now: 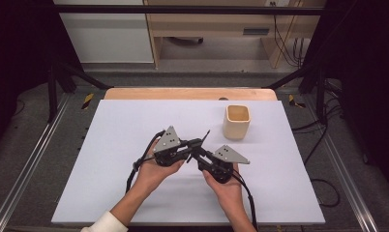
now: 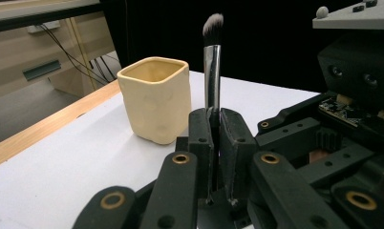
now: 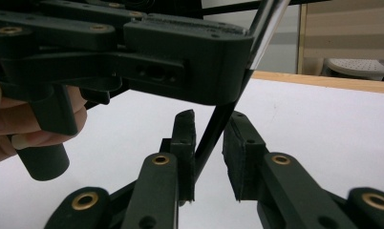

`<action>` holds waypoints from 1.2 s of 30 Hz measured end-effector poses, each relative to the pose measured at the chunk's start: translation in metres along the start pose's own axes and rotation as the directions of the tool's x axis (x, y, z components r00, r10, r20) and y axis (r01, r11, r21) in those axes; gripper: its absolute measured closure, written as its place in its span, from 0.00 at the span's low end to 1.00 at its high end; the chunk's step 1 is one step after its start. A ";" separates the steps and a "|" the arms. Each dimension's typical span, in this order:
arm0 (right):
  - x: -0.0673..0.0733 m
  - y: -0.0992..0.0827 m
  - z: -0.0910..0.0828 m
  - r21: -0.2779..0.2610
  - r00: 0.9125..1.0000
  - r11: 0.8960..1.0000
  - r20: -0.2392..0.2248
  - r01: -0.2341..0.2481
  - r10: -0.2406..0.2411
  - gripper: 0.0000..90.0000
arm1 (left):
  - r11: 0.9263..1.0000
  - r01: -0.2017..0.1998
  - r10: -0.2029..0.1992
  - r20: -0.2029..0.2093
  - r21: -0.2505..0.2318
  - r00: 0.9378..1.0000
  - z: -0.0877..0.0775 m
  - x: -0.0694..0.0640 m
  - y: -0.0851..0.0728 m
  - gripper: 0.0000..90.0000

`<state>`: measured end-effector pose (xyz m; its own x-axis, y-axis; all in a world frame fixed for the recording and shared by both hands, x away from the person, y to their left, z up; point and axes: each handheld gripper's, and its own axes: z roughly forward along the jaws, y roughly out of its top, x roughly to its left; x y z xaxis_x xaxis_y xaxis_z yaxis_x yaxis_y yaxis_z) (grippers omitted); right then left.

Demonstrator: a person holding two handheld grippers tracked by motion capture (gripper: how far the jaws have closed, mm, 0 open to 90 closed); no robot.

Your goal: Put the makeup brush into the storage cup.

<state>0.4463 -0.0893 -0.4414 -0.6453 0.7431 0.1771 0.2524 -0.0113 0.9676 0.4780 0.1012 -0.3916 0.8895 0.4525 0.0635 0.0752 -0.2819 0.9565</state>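
Brush job mid-counter: the left tongs [image 2: 213, 143] are clamped tight on a slim makeup brush with black handle, silver ferrule and grey-white bristle tip [image 2: 212, 57], which stands up out of the pads in the left gripper view. In the right gripper view the right tongs [image 3: 210, 157] sit around the brush's black handle [image 3: 214, 131]; the handle leans against the left pad, the right pad shows a small gap, so no full squeeze seen. Both tongs meet near the middle of the pale grey-white counter [image 1: 110, 159] in the high view, left tongs [image 1: 195, 143] and right tongs [image 1: 198, 153] almost touching, brush tip [image 1: 207, 134] poking up toward the far right. Cream square ceramic cup with rounded corners [image 1: 236, 122] stands upright on the counter beyond the tongs, apart from them. Its inside looks empty in the high view; the bottom is not visible from the left gripper view [image 2: 154, 98]. Brush is outside the cup, held above the counter.
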 end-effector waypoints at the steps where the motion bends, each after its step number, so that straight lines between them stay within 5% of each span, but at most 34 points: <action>1: 0.000 0.000 0.000 0.000 1.000 1.000 -0.001 -0.001 0.001 0.85 | 1.000 0.001 -0.001 -0.001 -0.001 1.000 0.000 0.000 0.000 0.94; 18: -0.004 0.000 -0.003 0.007 1.000 1.000 0.015 -0.007 0.007 0.93 | 1.000 0.013 -0.013 -0.003 -0.011 1.000 -0.006 0.001 -0.004 0.94; 29: -0.012 0.000 -0.010 0.023 0.996 0.998 0.059 0.065 -0.067 0.93 | 0.998 0.031 -0.035 -0.090 -0.048 0.995 -0.030 0.000 -0.014 0.65; 36: -0.022 0.003 -0.015 0.054 0.991 0.992 0.072 0.112 -0.116 0.93 | 0.997 0.034 -0.047 -0.182 -0.069 0.982 -0.058 0.004 -0.020 0.41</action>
<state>0.4510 -0.1159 -0.4400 -0.6167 0.7856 0.0502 0.2166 0.1081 0.9703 0.4539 0.1571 -0.3938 0.7884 0.6112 0.0696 0.0746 -0.2073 0.9754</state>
